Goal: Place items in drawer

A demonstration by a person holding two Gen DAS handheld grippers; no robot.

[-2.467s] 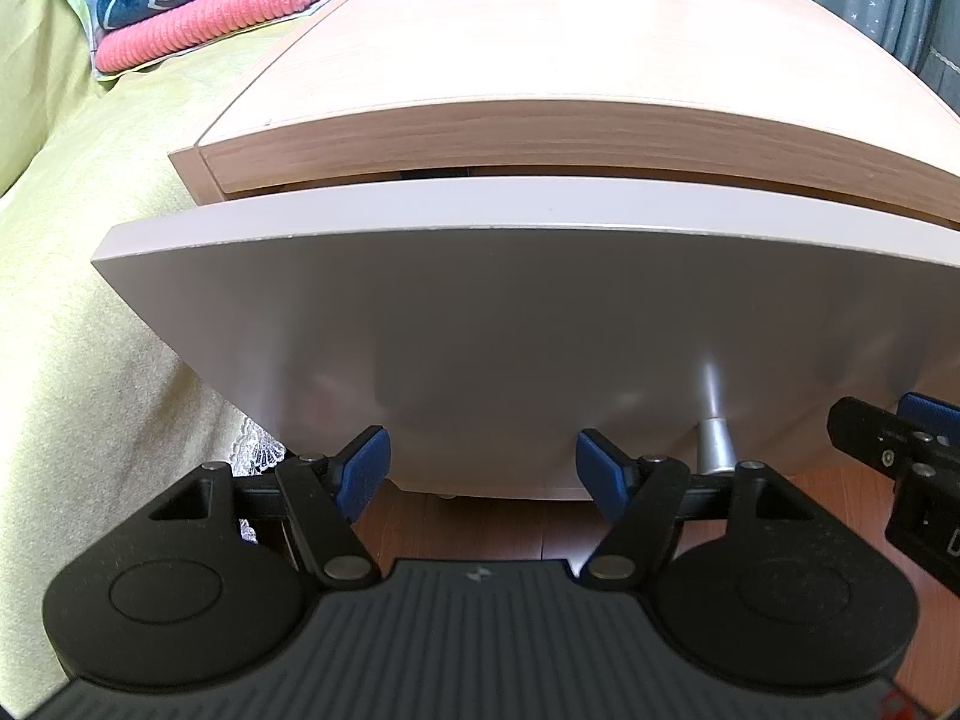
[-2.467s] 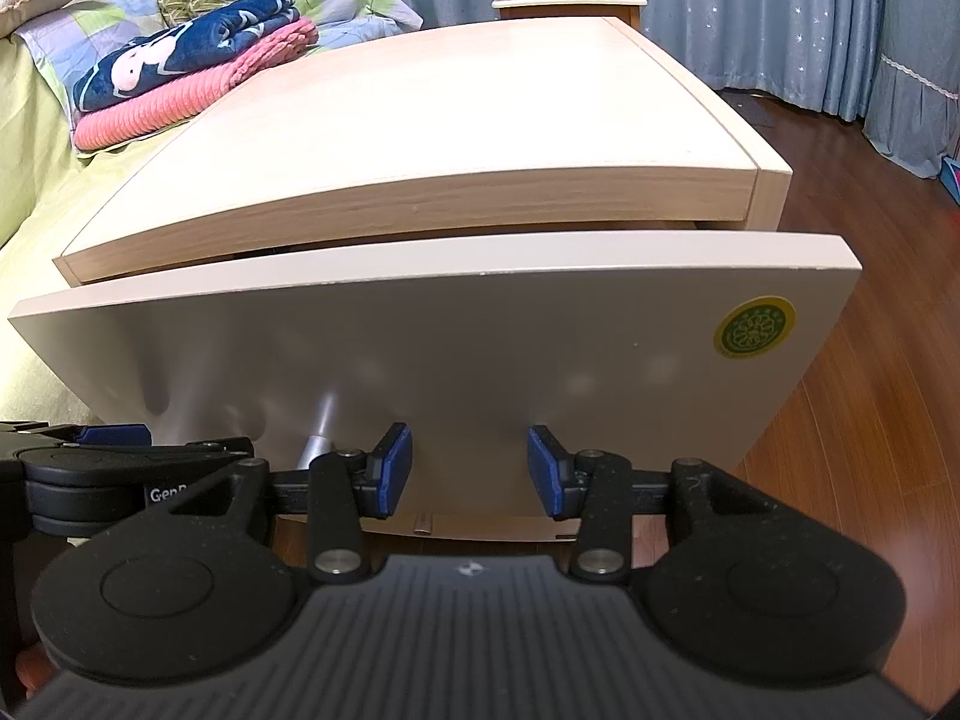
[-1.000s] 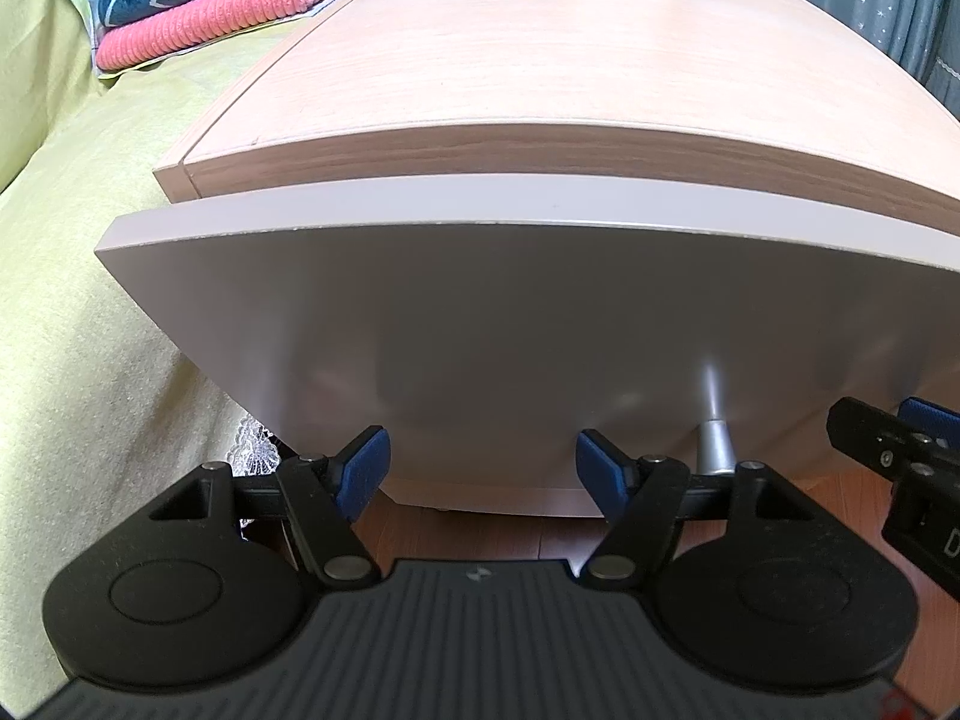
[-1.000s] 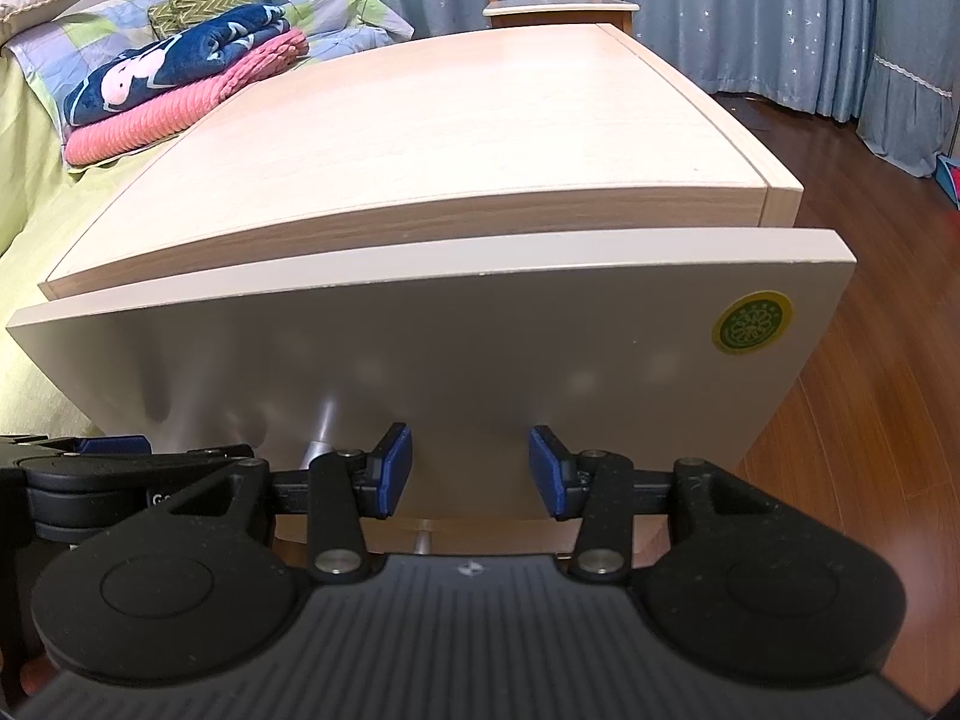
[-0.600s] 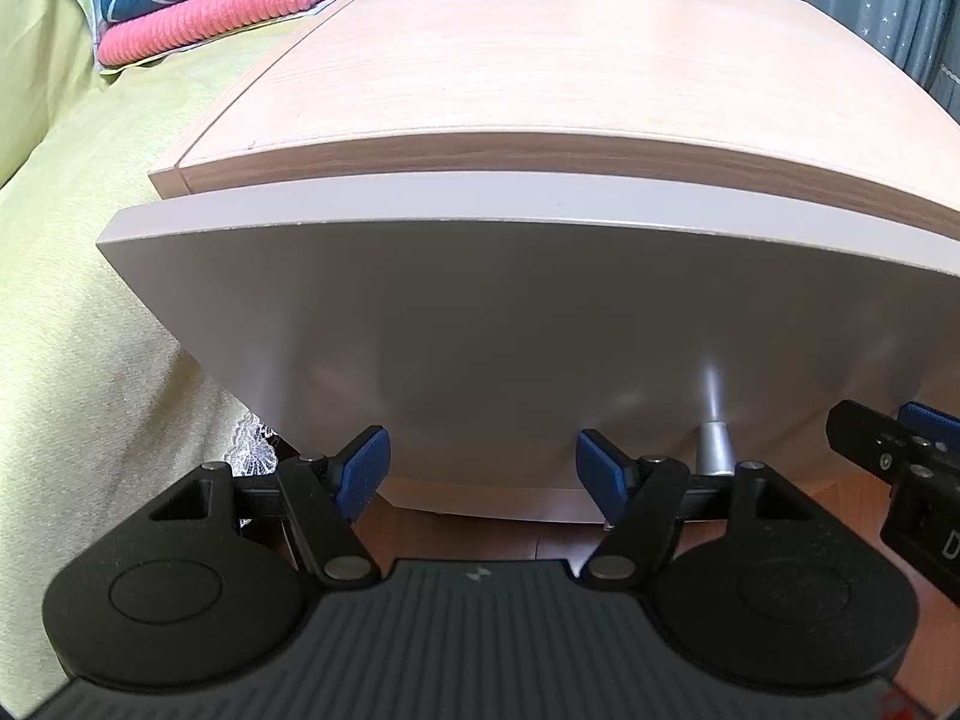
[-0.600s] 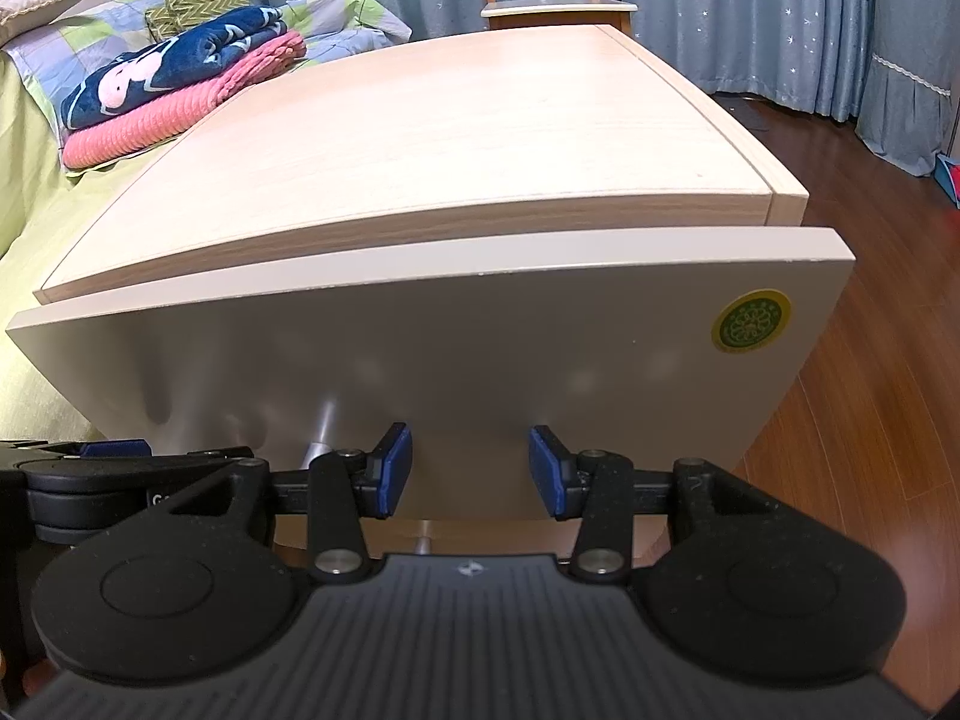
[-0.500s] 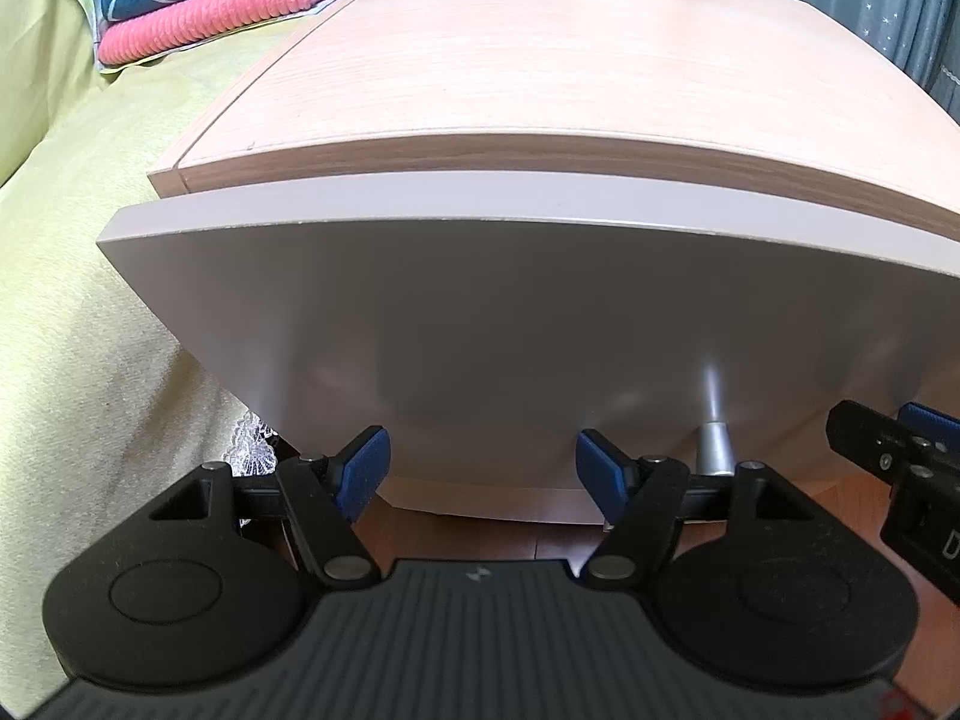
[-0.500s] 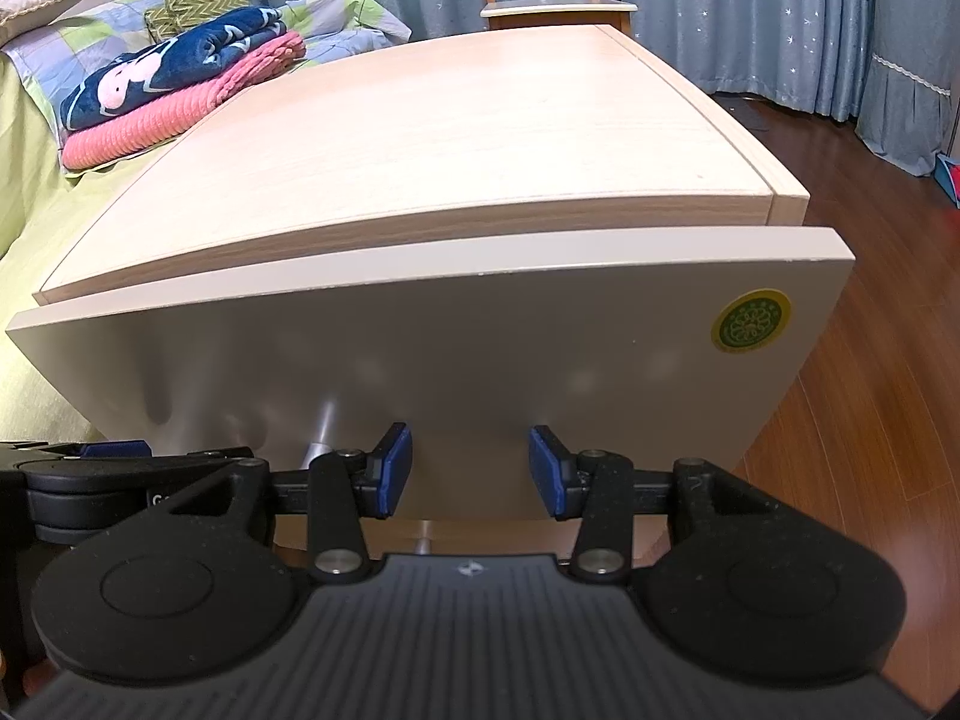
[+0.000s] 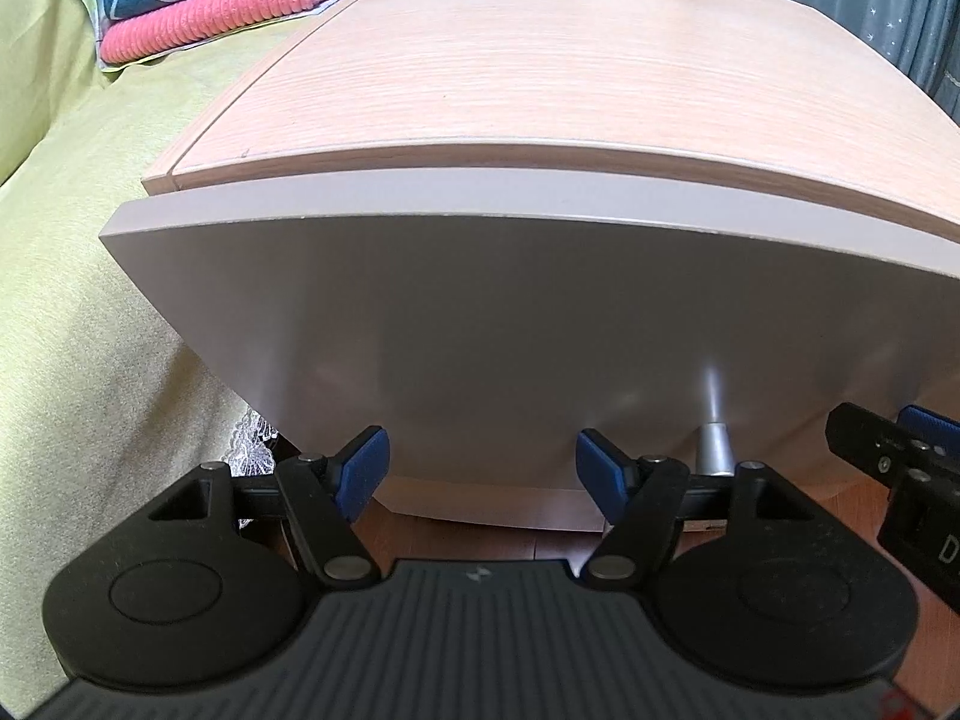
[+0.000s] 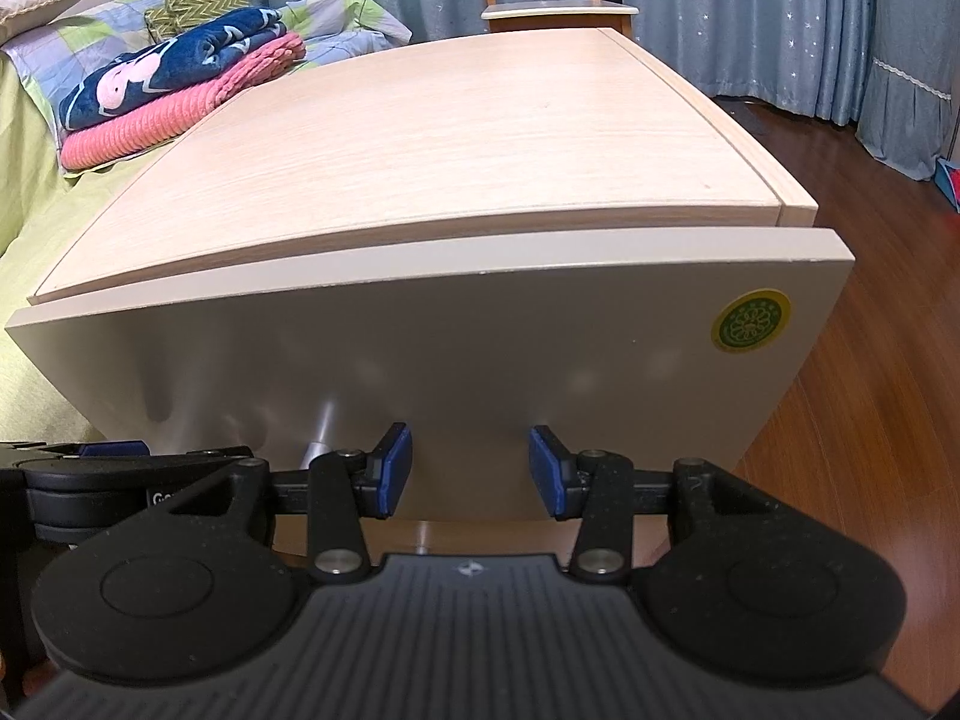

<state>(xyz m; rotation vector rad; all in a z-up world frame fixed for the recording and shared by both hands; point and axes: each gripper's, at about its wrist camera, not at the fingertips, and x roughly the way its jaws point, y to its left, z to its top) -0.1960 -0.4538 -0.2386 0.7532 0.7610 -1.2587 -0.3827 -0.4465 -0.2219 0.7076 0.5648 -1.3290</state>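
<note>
While both tongs sit low in front of it, the drawer (image 9: 510, 324) shows only its front panel: a plain, smooth greyish-beige slab, slightly glossy, with faint light reflections near its lower edge. Its top edge lies just under the front lip of the pale wood-grain cabinet top (image 10: 432, 138), with no open gap showing between them; contents not visible. A round yellow-and-green sticker (image 10: 750, 320) is on the panel's upper right corner. A short metal handle post (image 9: 714, 449) stands out from the lower part of the panel.

Left tongs (image 9: 480, 471): blue pads wide apart, nothing between them, close to the panel's lower edge; contact cannot be told. Right tongs (image 10: 471, 469): pads parted, holding nothing, likewise near the lower edge. In the left wrist view the right tongs appear at the right margin, beside the handle post.

Left of the cabinet: bed with yellow-green cover (image 9: 66, 276), folded pink and navy blankets (image 10: 174, 90) on it. Dark wood floor (image 10: 864, 420) to the right; blue curtains (image 10: 750, 18) behind
</note>
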